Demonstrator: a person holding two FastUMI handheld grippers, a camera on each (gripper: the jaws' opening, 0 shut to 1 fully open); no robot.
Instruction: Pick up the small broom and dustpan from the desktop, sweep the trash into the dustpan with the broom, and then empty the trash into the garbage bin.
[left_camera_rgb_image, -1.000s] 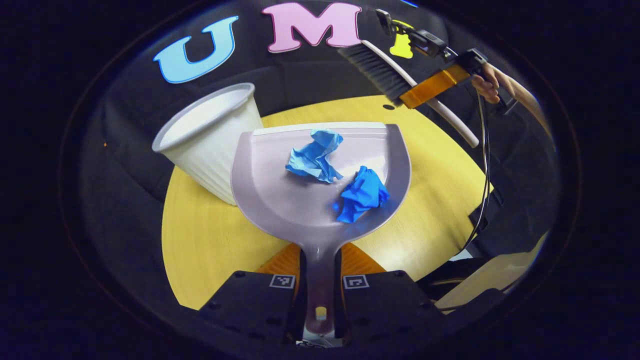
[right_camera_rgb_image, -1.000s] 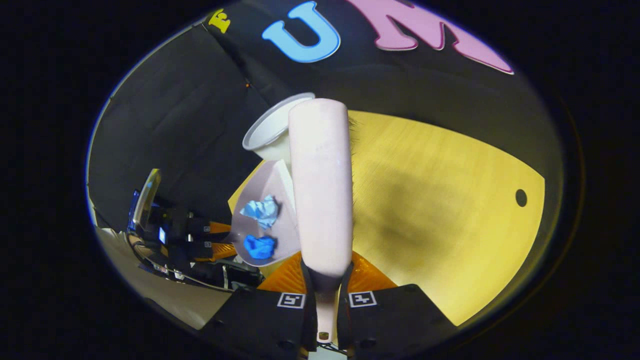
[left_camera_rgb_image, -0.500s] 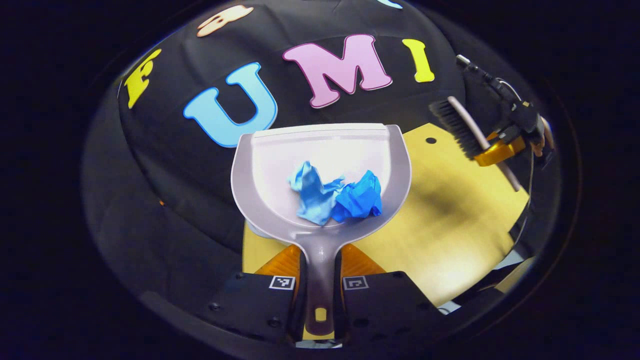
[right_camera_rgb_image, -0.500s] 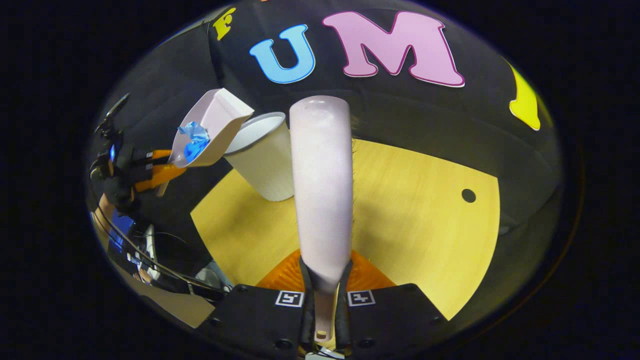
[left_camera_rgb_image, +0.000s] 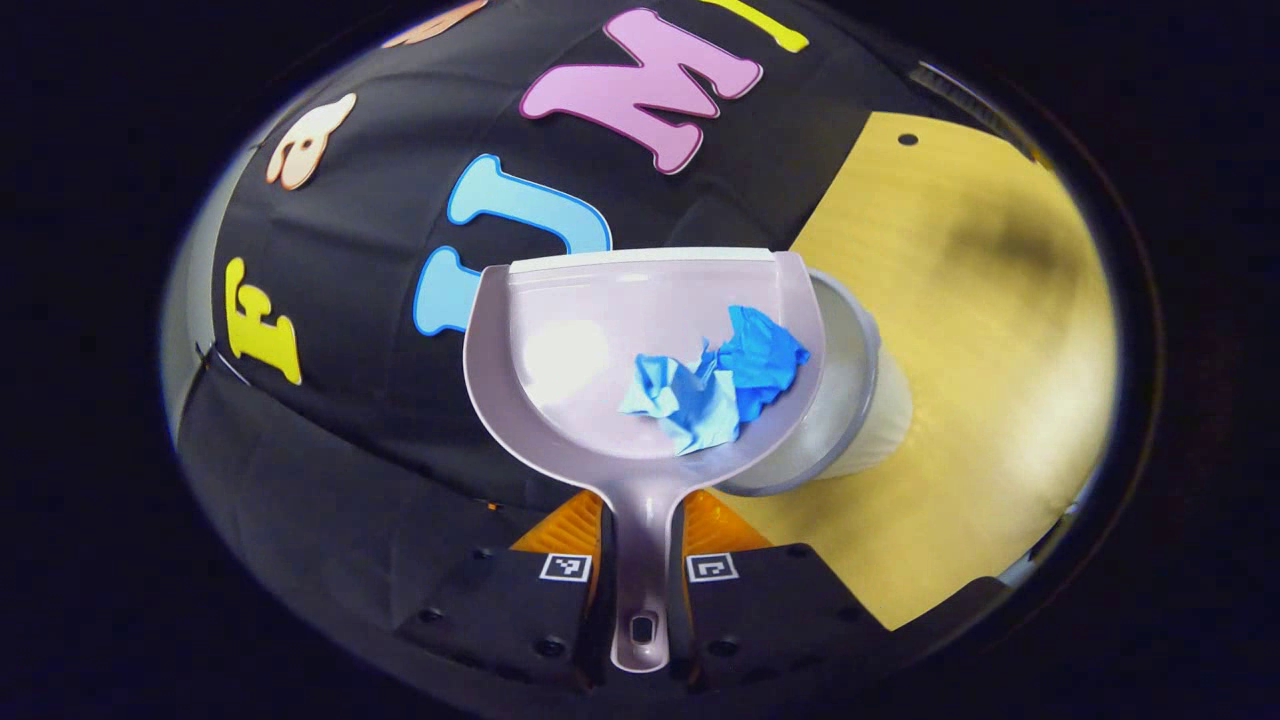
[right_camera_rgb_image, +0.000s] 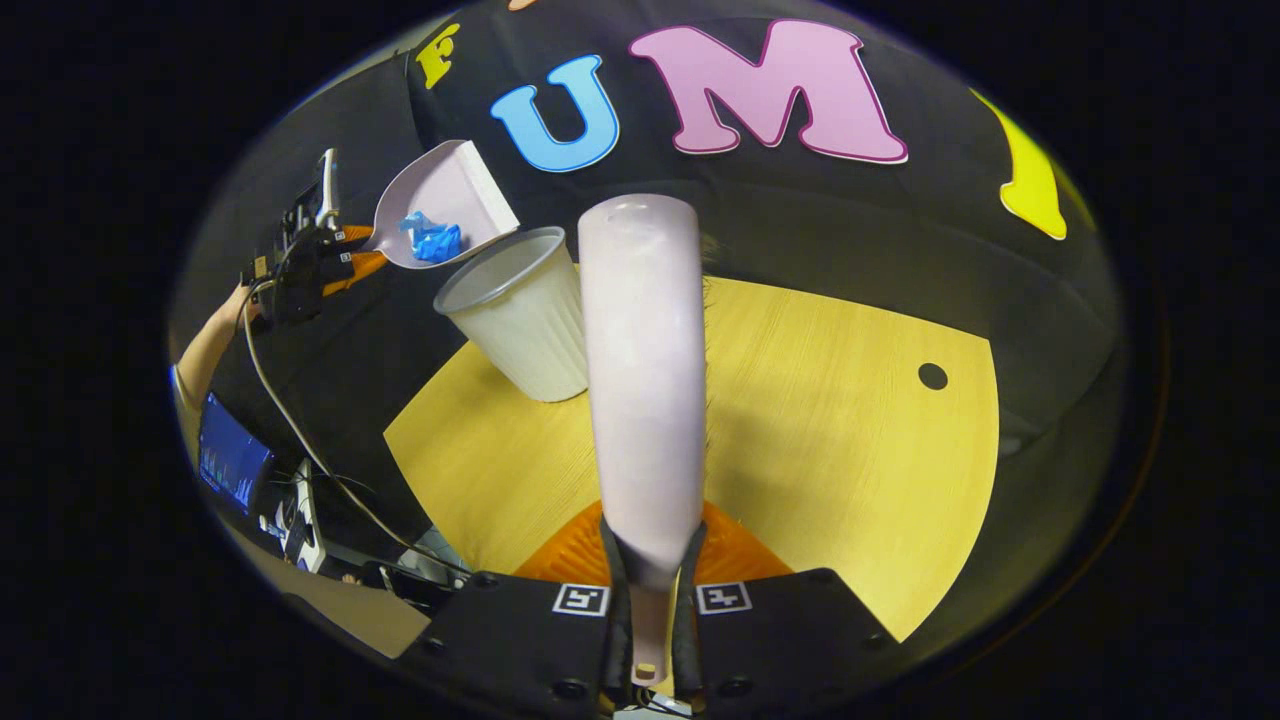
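Dustpan (left_camera_rgb_image: 560, 400), pale grey, raised and tilted over white ribbed bin (right_camera_rgb_image: 520, 315) on the desk; two crumpled blue papers (left_camera_rgb_image: 712, 378) inside. Broom (right_camera_rgb_image: 645, 370) held above the desk.

Left claw (left_camera_rgb_image: 641, 575) raised, fingers clamped on a handle; right claw (right_camera_rgb_image: 648, 605) likewise clamped, held level.

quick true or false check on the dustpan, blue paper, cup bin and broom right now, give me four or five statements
1. The two crumpled blue paper wads lie inside the pale grey plastic dustpan. True.
2. The white ribbed plastic cup bin lies tipped over on the yellow wooden table. False: it stands upright.
3. The left gripper holds the dustpan by its handle. True.
4. The right gripper is open. False: its fingers clamp the pale broom.
5. The dustpan rests on the table. False: it is held in the air beside the bin's rim.
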